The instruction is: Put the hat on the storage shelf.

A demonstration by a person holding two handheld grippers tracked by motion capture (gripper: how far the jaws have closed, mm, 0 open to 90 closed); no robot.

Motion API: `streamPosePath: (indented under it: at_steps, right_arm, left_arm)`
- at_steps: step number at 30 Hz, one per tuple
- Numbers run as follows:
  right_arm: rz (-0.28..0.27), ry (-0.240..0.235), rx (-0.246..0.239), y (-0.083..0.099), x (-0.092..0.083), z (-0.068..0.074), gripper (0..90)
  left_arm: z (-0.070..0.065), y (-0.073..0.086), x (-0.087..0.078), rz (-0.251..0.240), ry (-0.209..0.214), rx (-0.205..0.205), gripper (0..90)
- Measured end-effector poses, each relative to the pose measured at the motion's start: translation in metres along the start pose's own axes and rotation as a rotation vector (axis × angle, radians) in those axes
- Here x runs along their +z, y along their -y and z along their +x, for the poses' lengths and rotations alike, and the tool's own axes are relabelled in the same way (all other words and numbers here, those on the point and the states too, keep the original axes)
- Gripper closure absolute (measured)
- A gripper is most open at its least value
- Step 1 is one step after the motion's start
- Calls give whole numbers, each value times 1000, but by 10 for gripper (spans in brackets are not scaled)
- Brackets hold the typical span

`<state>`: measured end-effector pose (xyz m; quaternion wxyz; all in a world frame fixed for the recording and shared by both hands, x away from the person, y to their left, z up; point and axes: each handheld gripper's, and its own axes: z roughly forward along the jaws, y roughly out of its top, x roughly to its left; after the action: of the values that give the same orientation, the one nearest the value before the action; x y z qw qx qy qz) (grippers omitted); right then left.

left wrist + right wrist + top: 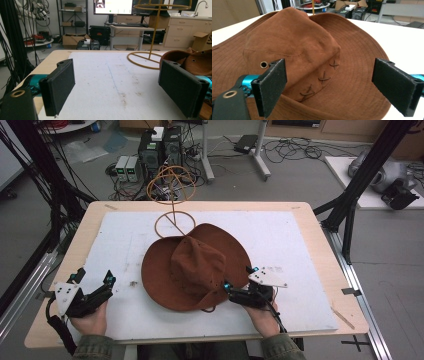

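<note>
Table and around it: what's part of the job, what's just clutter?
In play: brown hat, wire hat stand, right gripper open at its brim, left gripper open.
Lying about: floor boxes, cables, white mat.

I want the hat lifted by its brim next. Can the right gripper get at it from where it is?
Probably yes: the right gripper is open at the near brim of the brown hat, with nothing between them.

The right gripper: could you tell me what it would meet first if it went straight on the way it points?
The right gripper, open, points at the brown hat. Going straight on, it would most likely meet the hat's brim and then the stitched side of the crown, though the exact depth is hard to judge.
</note>
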<state>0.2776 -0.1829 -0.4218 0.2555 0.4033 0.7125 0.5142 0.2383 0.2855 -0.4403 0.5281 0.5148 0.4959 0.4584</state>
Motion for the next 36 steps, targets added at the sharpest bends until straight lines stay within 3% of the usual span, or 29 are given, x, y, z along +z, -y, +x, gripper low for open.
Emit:
streamPosePath:
  at_steps: [15,25,36]
  right_arm:
    - [72,-30,9,4,17,22,120]
    - [50,-40,38,6,27,35,120]
    - [29,-68,31,6,35,48,120]
  left_arm:
    - [3,0,-1,-3,-3,-23,141]
    - [6,0,-2,-2,-12,-36,141]
    - [7,1,-1,-1,-12,-46,142]
